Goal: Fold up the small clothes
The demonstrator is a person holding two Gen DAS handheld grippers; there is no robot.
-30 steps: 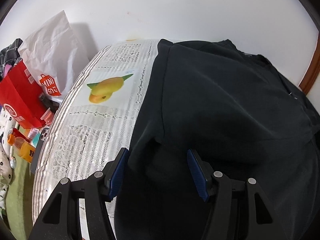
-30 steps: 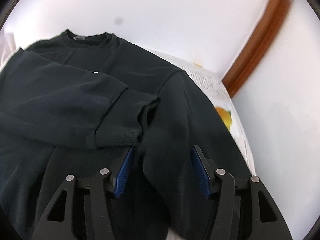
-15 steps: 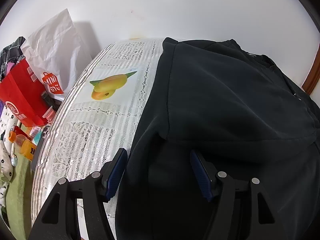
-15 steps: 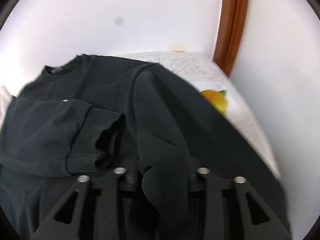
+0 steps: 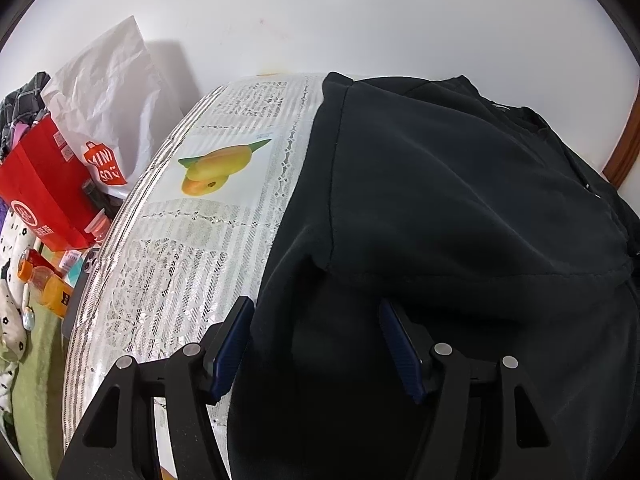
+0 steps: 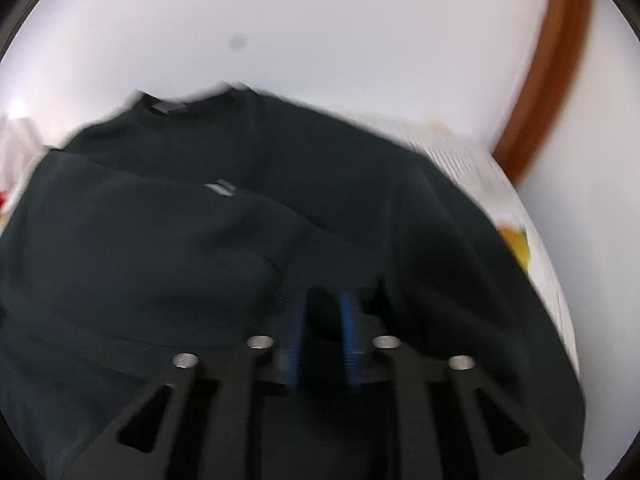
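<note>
Right gripper [image 6: 323,334] jaws newly narrowed on sweatshirt [image 6: 168,248] sleeve; left gripper [image 5: 316,346] jaws wide

A round-edged table [image 5: 132,304] carries everything here, and it's dressed in a white lace tablecloth [image 5: 192,280] with bands of openwork pattern and a striped border running along the rim. Printed on the cloth is a yellow mango picture [image 5: 216,166] with a green leaf, lying bare to the left of the garment. Spread directly on the cloth is a black sweatshirt [image 5: 440,200], covering the right side of the tabletop, one sleeve folded across the body, its edge draping over the near rim. From the right wrist view, blurred, the sweatshirt [image 6: 240,240] fills most of the table, with the tablecloth [image 6: 472,164] showing beyond it by the wall.
</note>
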